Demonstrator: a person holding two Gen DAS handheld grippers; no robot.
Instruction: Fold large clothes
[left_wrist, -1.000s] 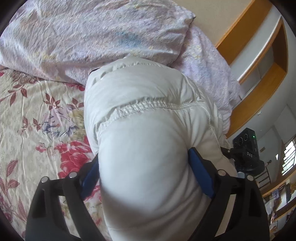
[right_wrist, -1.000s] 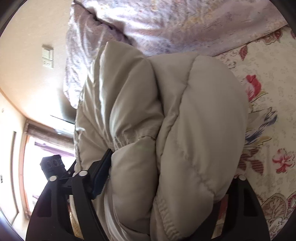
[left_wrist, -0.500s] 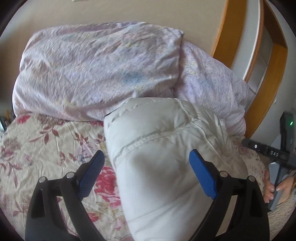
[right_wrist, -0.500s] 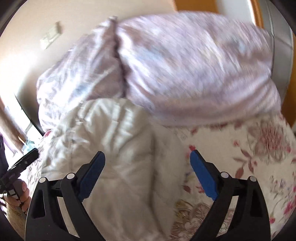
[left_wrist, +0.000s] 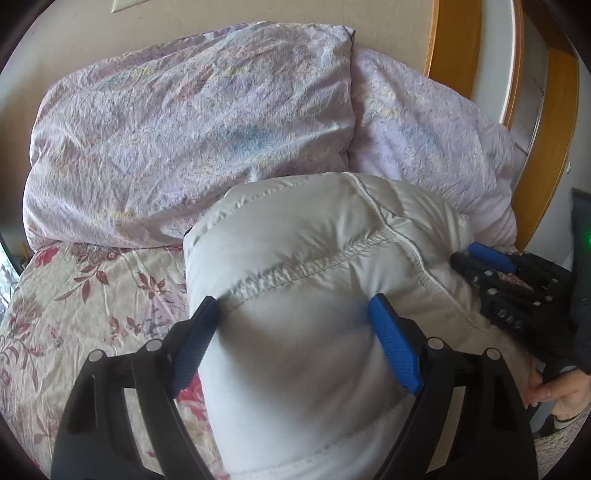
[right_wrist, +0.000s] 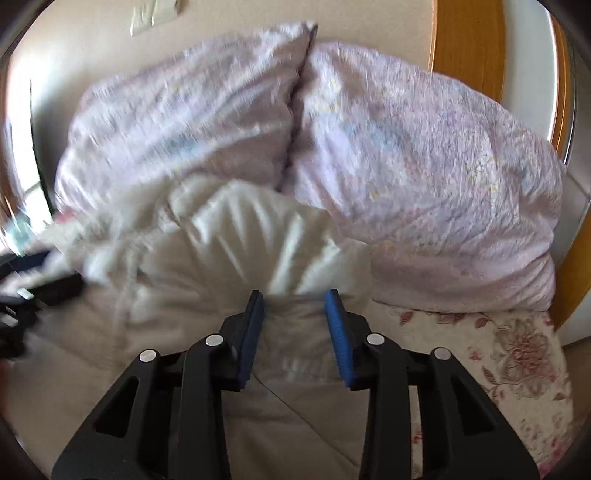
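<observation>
A puffy white down jacket (left_wrist: 314, 288) lies bundled on the floral bedsheet (left_wrist: 85, 295). My left gripper (left_wrist: 295, 314) has its blue pads pressed into both sides of the jacket's bulge, squeezing it. In the right wrist view the jacket (right_wrist: 236, 236) is creased and bunched; my right gripper (right_wrist: 295, 306) has its pads narrowed onto a pinched fold of the jacket. The right gripper also shows at the right edge of the left wrist view (left_wrist: 491, 258), against the jacket's far side.
Two lilac pillows (left_wrist: 192, 136) lean on the wall behind the jacket, also in the right wrist view (right_wrist: 424, 177). A wooden frame (left_wrist: 546, 155) stands at right. The person's hand (left_wrist: 554, 387) shows at lower right.
Both grippers were open beside the jacket half a second ago and have since closed onto it. The right gripper has moved in and pinched a fold.
</observation>
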